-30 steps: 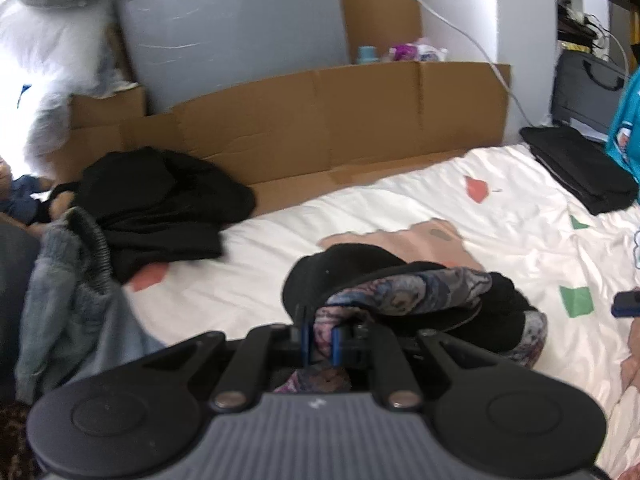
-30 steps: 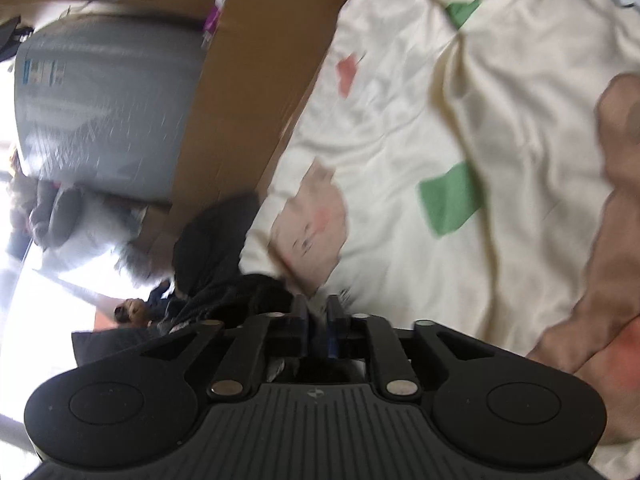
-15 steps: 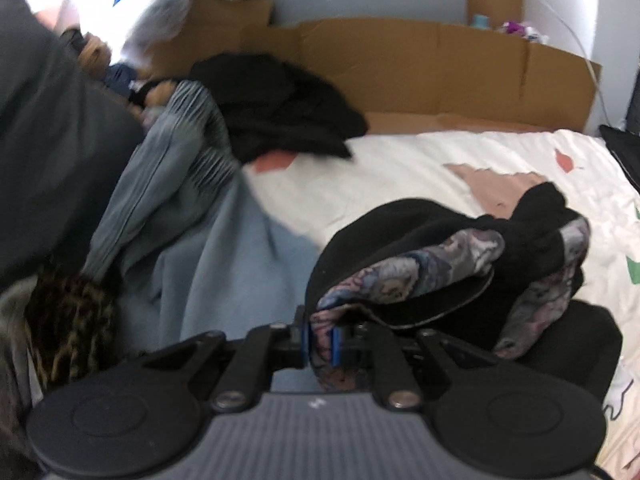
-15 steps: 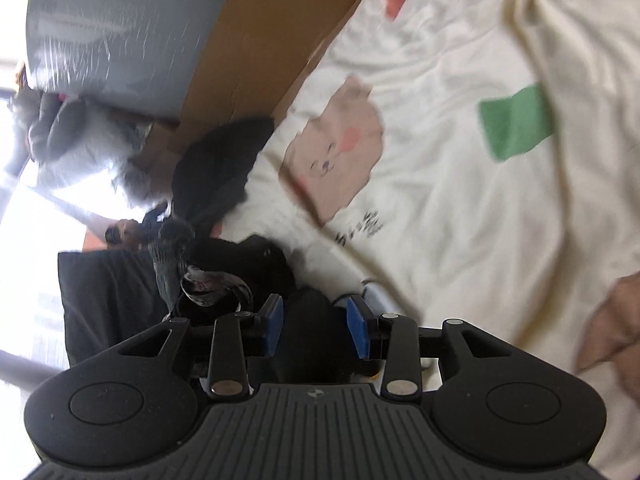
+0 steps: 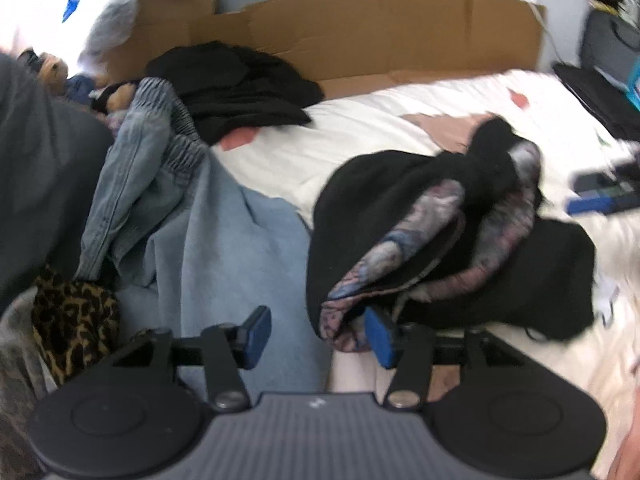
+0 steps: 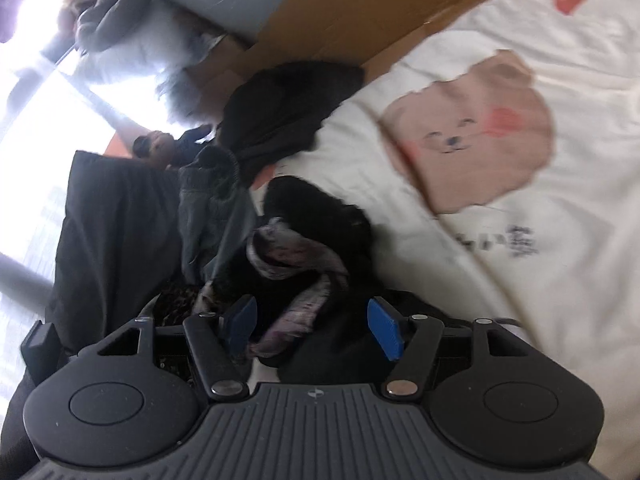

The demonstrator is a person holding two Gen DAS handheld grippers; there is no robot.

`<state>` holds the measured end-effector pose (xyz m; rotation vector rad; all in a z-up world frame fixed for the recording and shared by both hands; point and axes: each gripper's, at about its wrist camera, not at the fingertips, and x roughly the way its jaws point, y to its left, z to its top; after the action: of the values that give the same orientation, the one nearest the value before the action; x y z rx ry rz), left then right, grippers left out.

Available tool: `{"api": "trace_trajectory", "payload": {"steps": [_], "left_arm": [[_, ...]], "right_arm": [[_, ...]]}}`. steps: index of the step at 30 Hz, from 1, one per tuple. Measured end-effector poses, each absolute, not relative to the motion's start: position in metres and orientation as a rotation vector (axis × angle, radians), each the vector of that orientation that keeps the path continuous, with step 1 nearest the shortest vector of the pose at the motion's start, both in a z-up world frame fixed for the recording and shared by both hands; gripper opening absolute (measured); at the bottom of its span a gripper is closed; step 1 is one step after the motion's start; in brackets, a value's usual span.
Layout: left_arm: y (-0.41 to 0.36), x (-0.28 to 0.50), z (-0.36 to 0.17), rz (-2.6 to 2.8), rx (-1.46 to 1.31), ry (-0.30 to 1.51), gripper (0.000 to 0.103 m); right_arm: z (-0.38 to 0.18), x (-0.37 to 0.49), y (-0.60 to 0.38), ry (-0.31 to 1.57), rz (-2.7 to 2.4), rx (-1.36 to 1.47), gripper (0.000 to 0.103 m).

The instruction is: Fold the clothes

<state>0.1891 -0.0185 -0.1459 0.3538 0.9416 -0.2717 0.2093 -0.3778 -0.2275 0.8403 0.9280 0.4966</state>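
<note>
A crumpled black garment with a purple patterned lining [image 5: 448, 232] lies in a heap on the white bed sheet [image 5: 360, 136]. My left gripper [image 5: 318, 334] is open, its blue pads either side of the heap's near edge. My right gripper [image 6: 316, 326] is open too, just above the same garment [image 6: 304, 256], with the patterned lining between its pads. The right gripper's blue pad also shows at the right edge of the left wrist view [image 5: 600, 200]. Neither gripper holds cloth.
A pile of light blue denim clothes [image 5: 192, 216] and a leopard-print piece [image 5: 72, 320] lie to the left. A black garment [image 5: 240, 88] sits at the back by the cardboard wall [image 5: 360, 32]. Folded dark clothes [image 5: 596, 92] lie far right. The sheet has a pink bear print [image 6: 476, 132].
Both grippers have opened and let go of the black patterned garment, which now rests on the bed. The left gripper was shut on its lining before; the right gripper opened wider.
</note>
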Motion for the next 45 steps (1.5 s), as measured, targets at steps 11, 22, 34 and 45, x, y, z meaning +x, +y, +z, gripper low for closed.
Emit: {"api": "trace_trajectory", "payload": {"steps": [11, 22, 34, 45], "left_arm": [[-0.058, 0.199, -0.136, -0.383, 0.336, 0.859, 0.060], [-0.098, 0.234, -0.172, -0.421, 0.416, 0.862, 0.061], [-0.078, 0.251, -0.178, -0.309, 0.352, 0.901, 0.014], [-0.061, 0.218, -0.129, -0.277, 0.332, 0.857, 0.011]], "right_arm": [[-0.213, 0.217, -0.353, 0.921, 0.503, 0.694, 0.068], [-0.222, 0.251, -0.339, 0.929, 0.519, 0.589, 0.068], [-0.235, 0.265, -0.329, 0.876, 0.505, 0.608, 0.017], [-0.207, 0.219, -0.392, 0.813, 0.328, 0.542, 0.015]]}}
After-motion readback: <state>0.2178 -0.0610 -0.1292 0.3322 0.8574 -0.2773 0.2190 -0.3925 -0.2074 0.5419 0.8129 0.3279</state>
